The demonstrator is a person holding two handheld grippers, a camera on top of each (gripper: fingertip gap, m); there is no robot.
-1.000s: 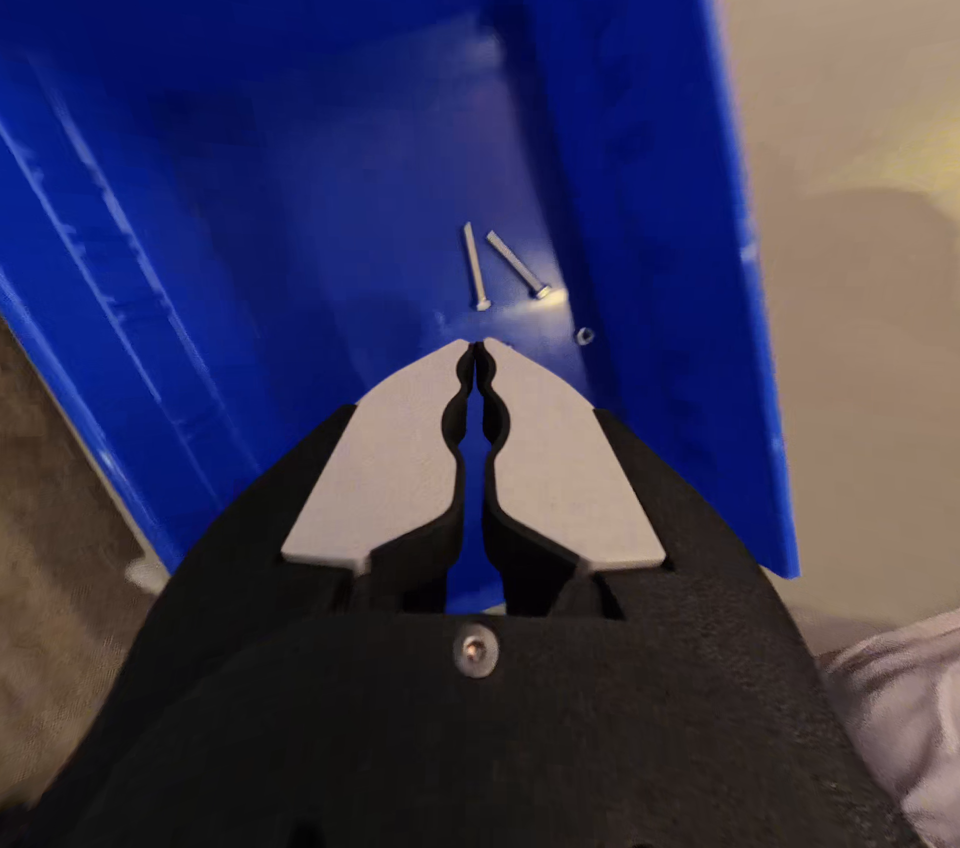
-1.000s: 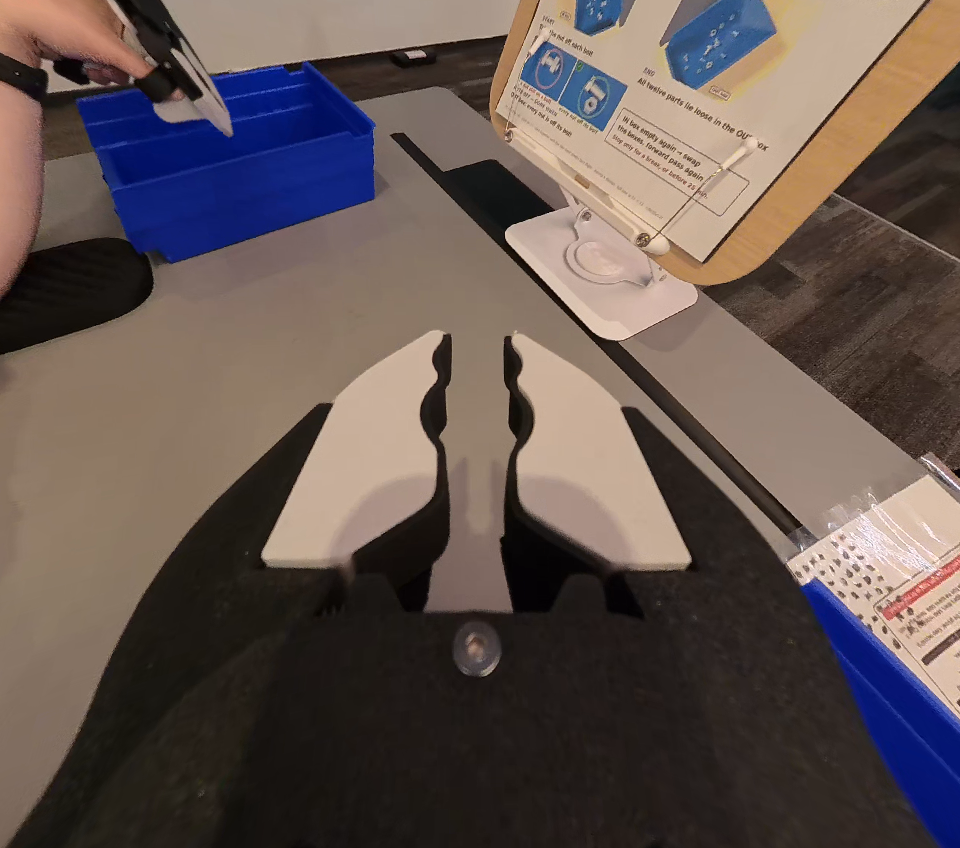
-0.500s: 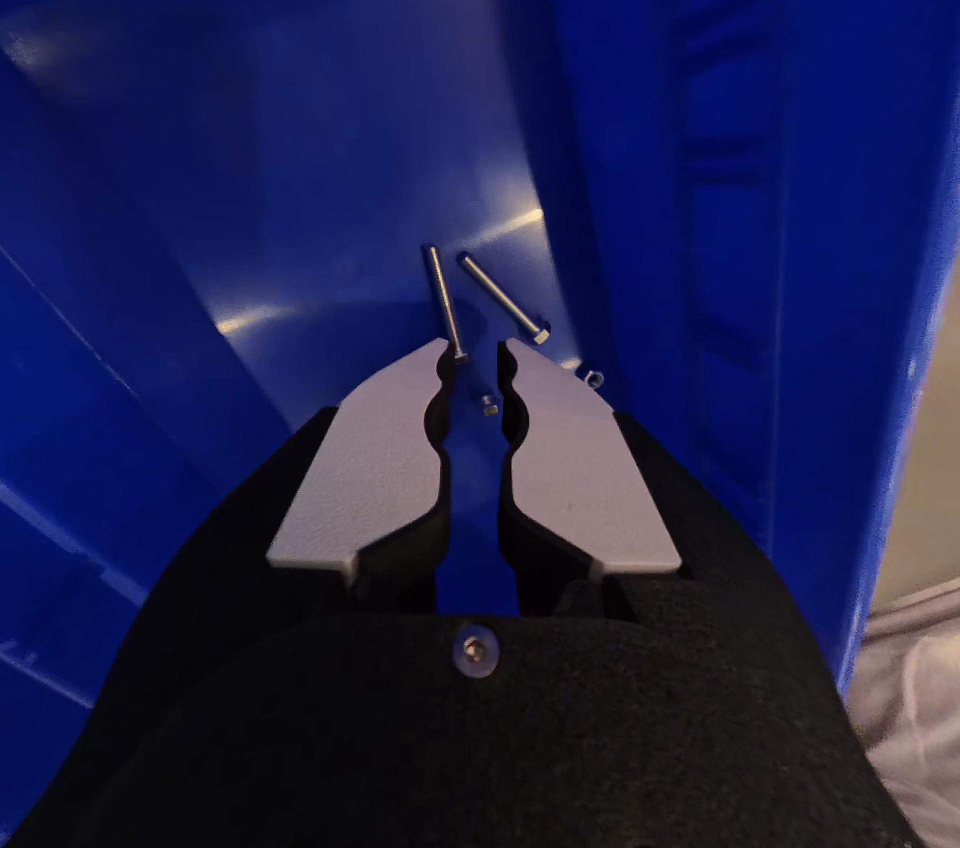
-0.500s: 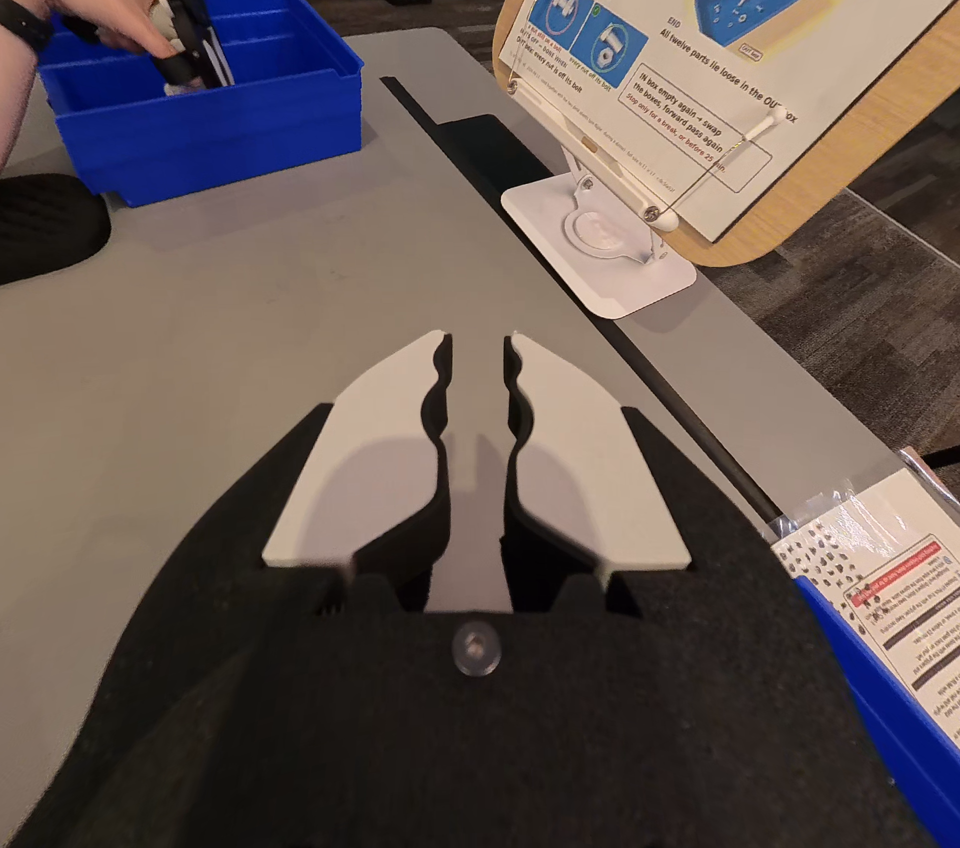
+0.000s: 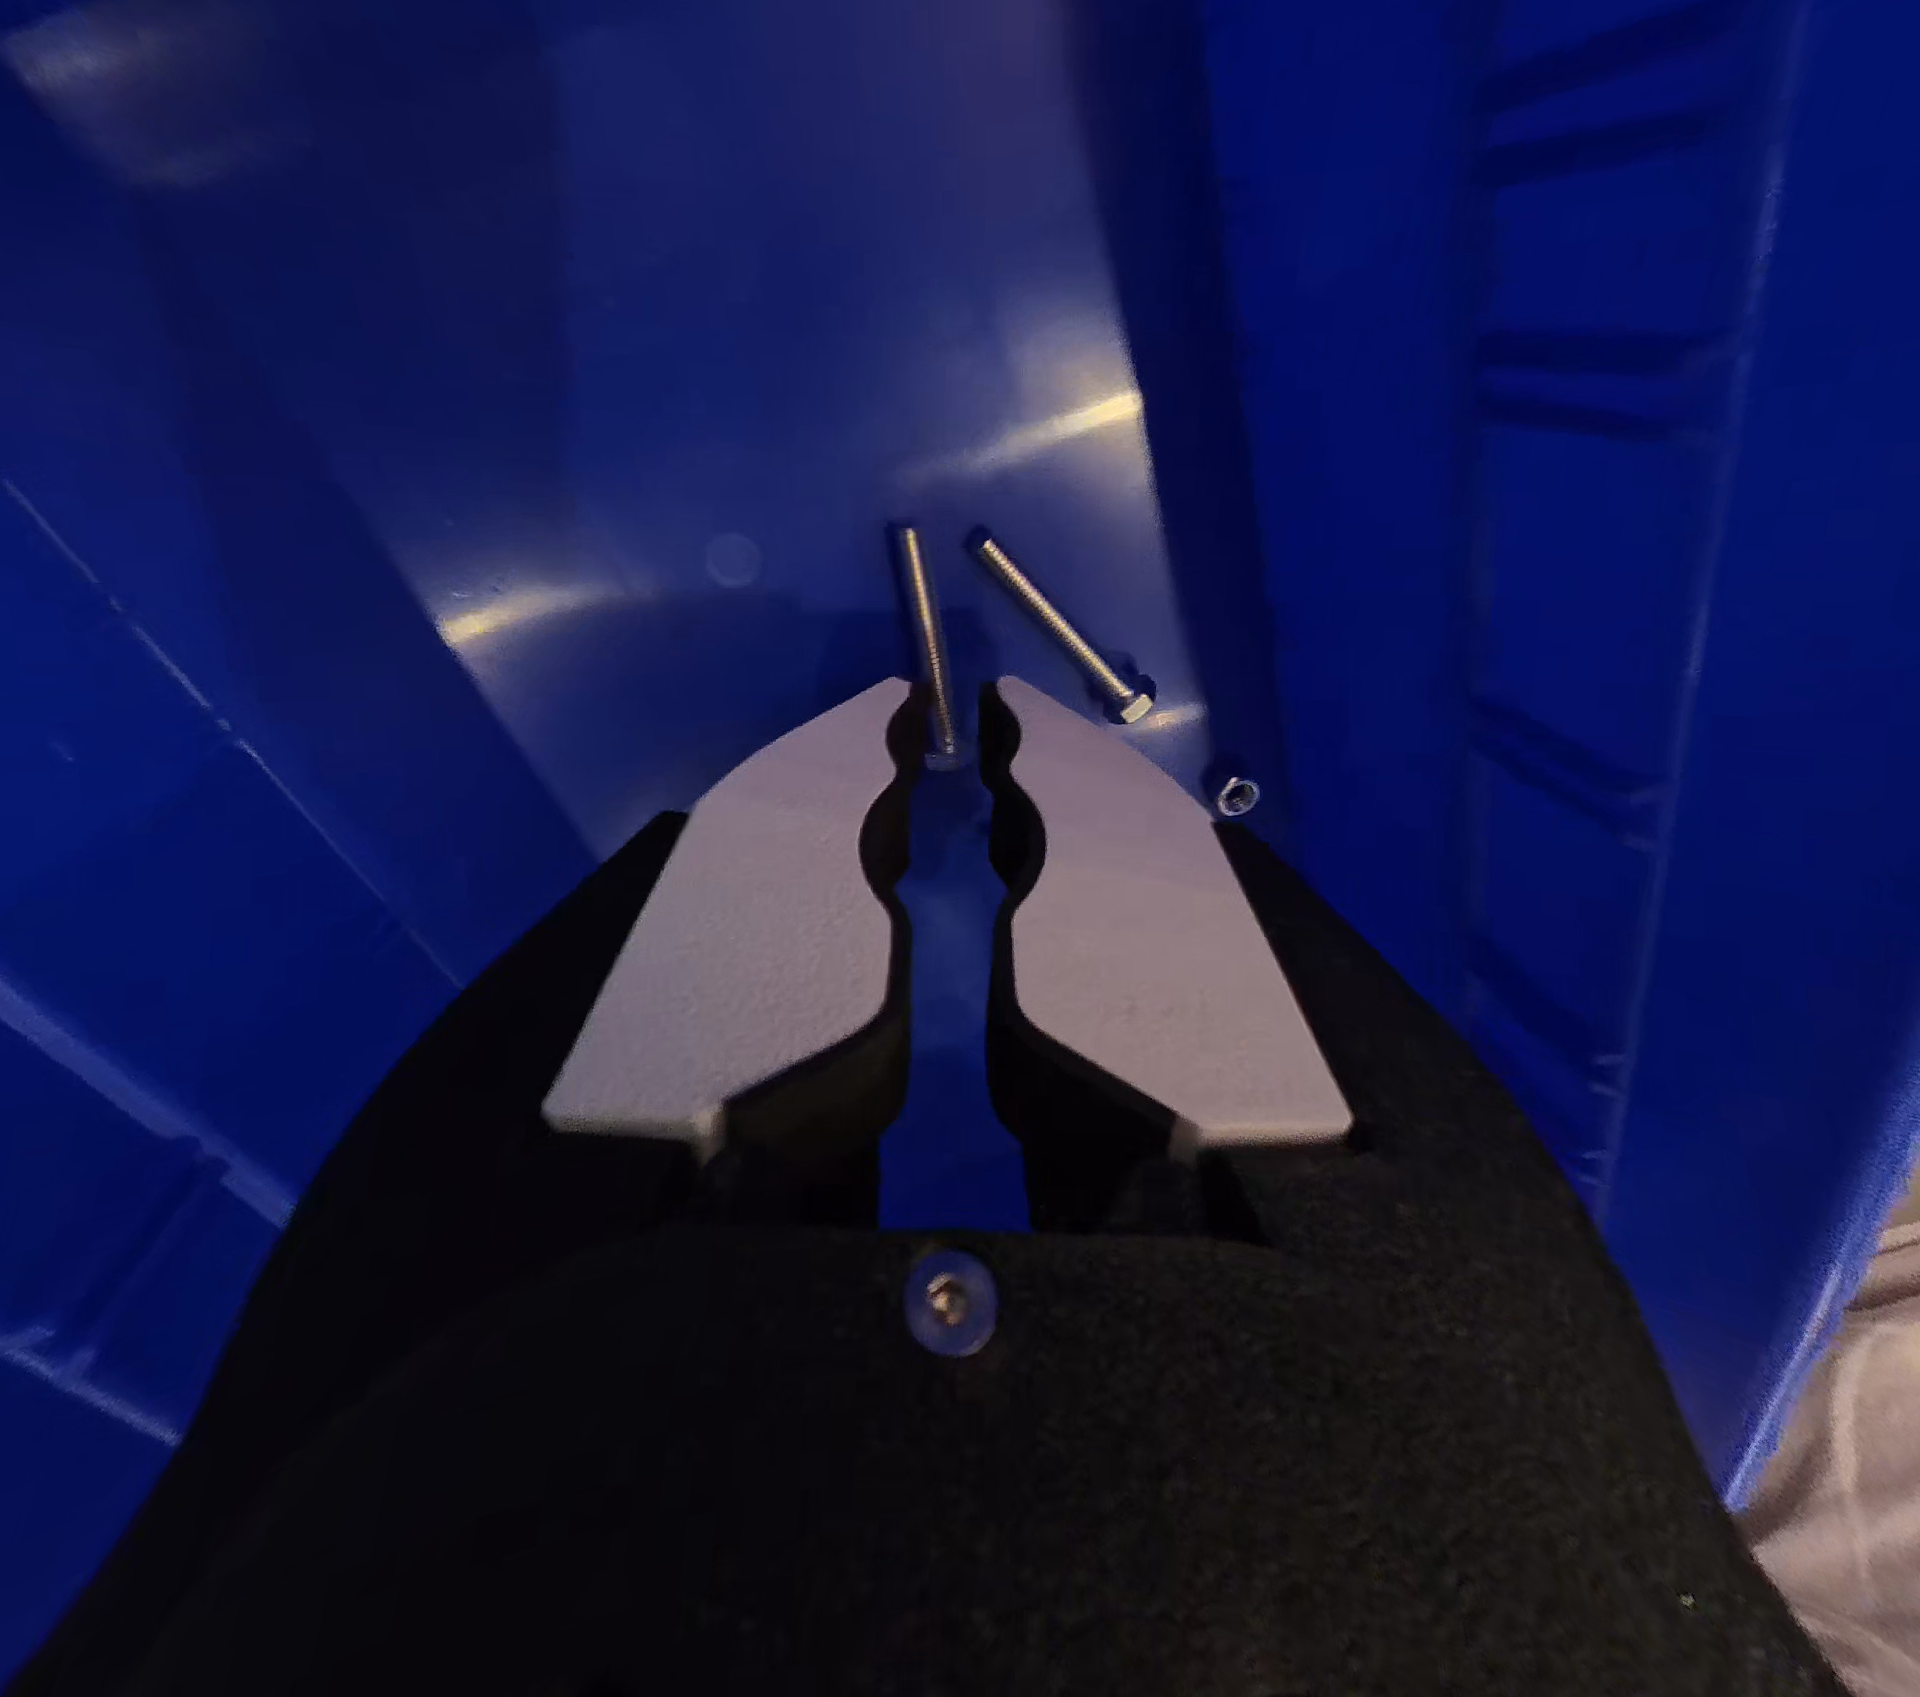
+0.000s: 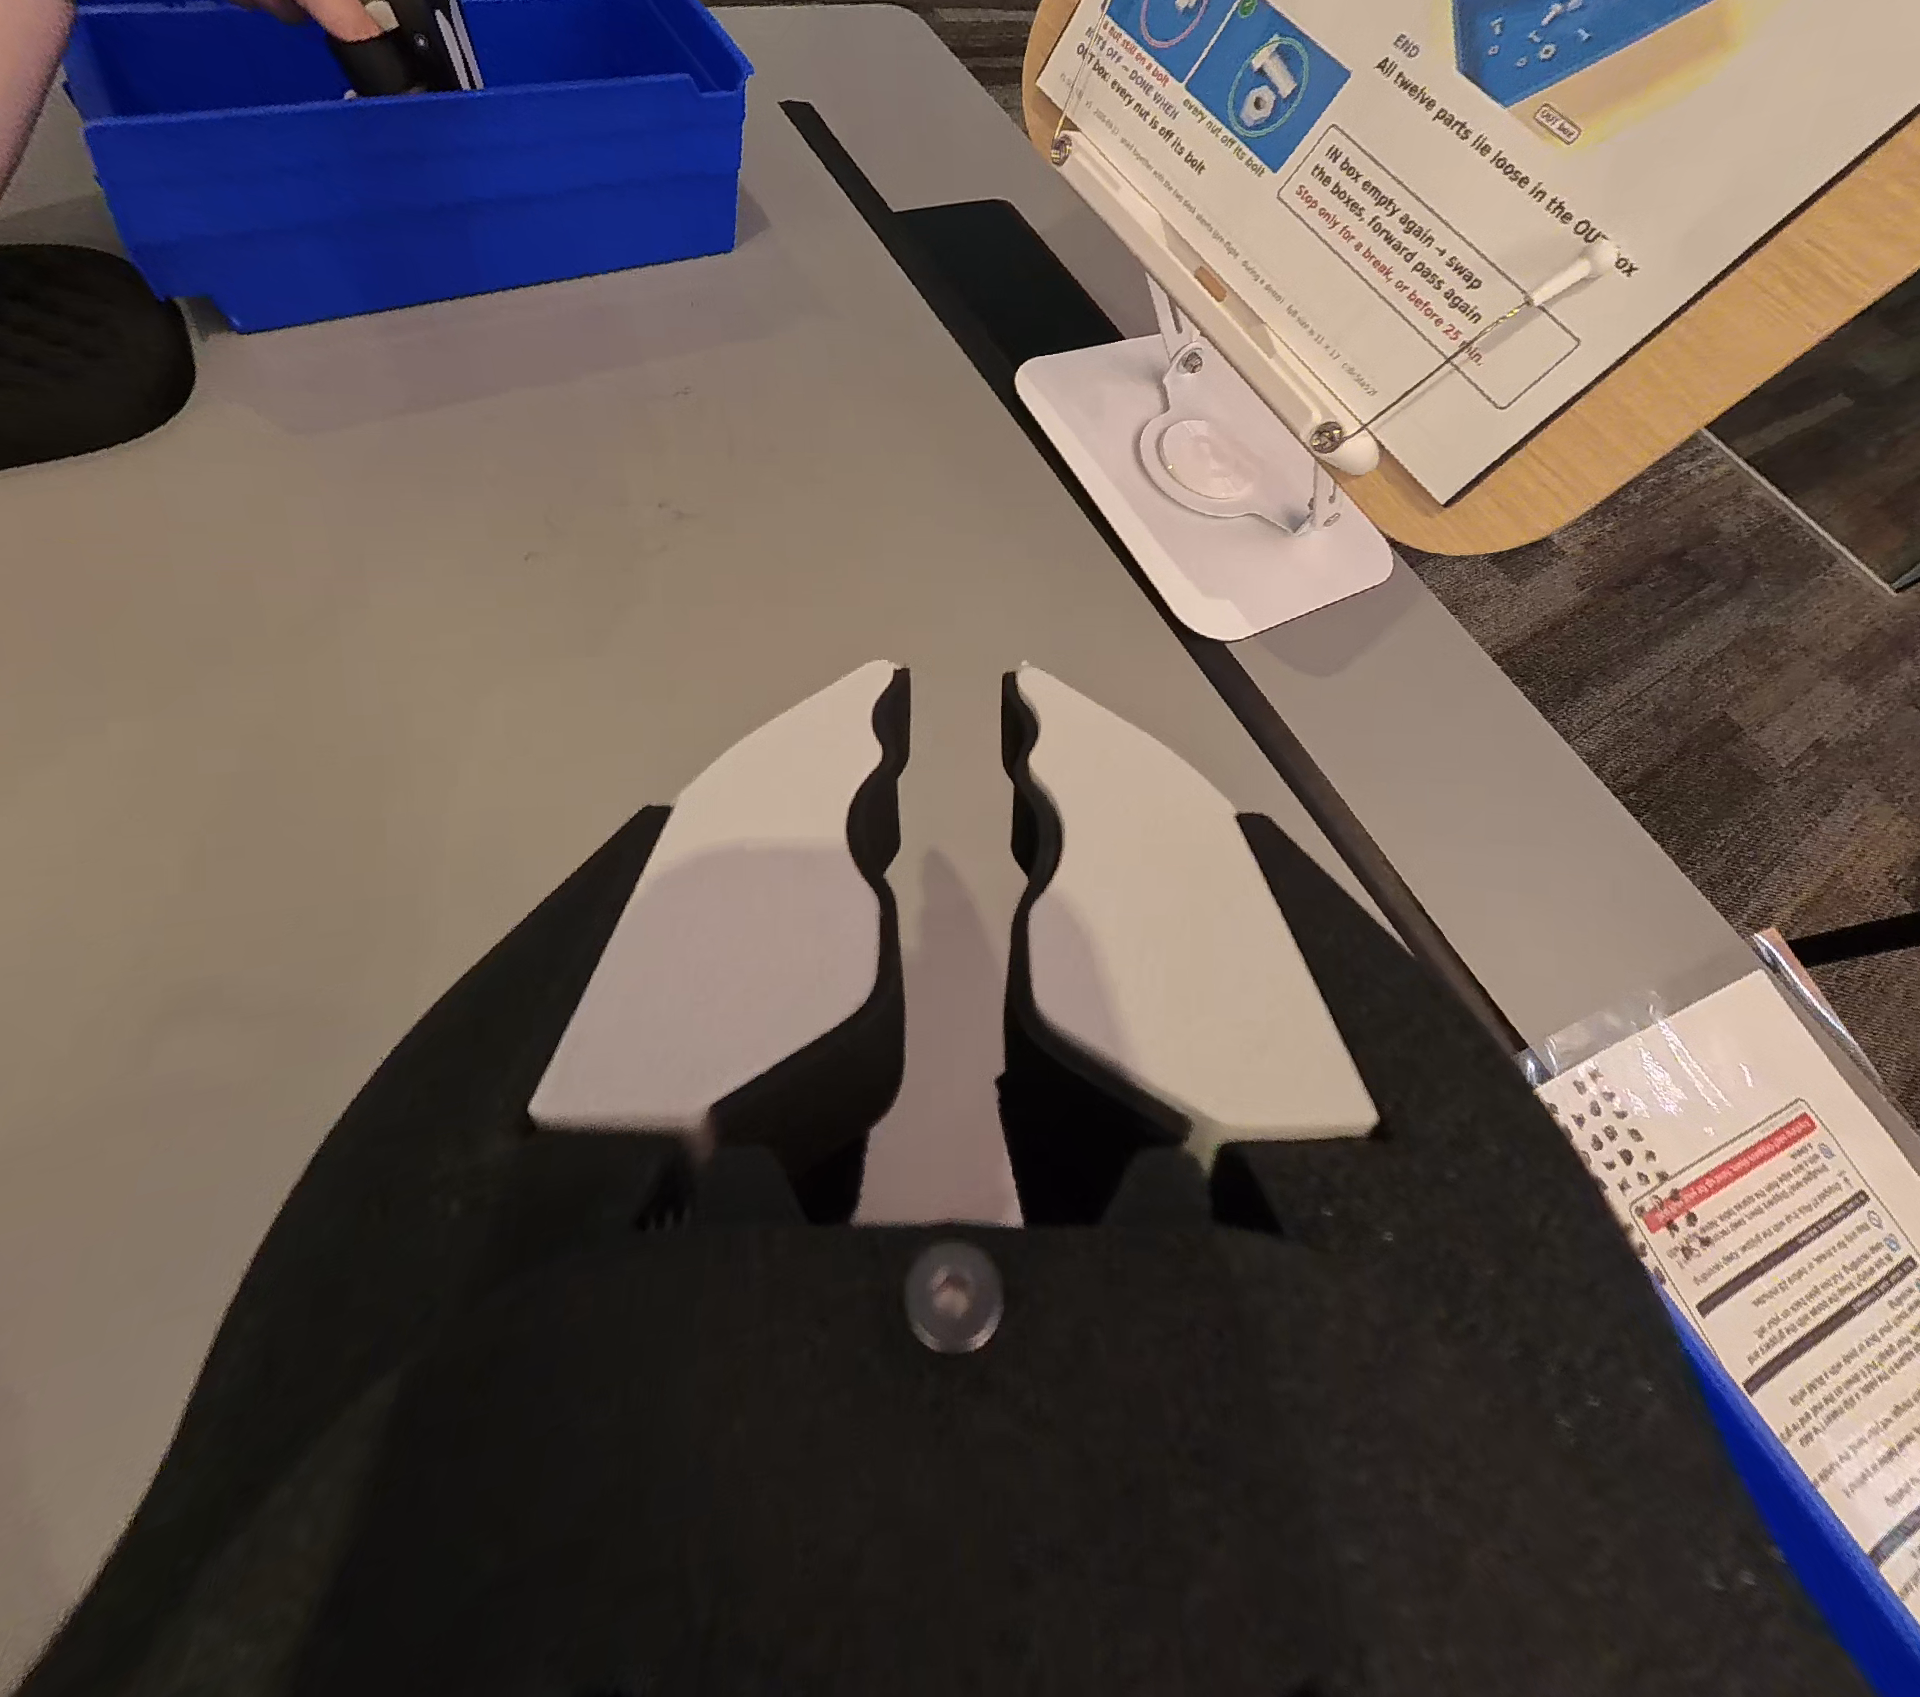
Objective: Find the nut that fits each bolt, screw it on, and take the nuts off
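Note:
In the left wrist view my left gripper (image 5: 948,689) is down inside a blue bin (image 5: 665,213), its jaws a little apart. A thin silver bolt (image 5: 925,629) lies on the bin floor with its head between my fingertips, not visibly pinched. A second bolt (image 5: 1049,624) lies just to the right, and a small nut (image 5: 1236,795) sits by the bin wall. In the right wrist view my right gripper (image 6: 956,671) is open and empty over the grey table (image 6: 468,608). The left gripper (image 6: 405,16) shows there far off, held by a hand inside the bin (image 6: 416,193).
An instruction board on a white stand (image 6: 1205,494) stands at the table's right edge. A second blue bin (image 6: 1808,1481) holding a plastic bag with printed sheets (image 6: 1745,1190) is at the lower right. A black pad (image 6: 73,359) lies left of the far bin. The gap from one gripper's tips to the other's is roughly 50 cm. The right gripper is farther from the small nut (image 5: 1236,795), some 45 cm, than the left, some 6 cm.
My left gripper went from shut above the bin to open inside it, then narrowed around the left bolt's head. A small nut seen between the fingers half a second ago no longer shows.

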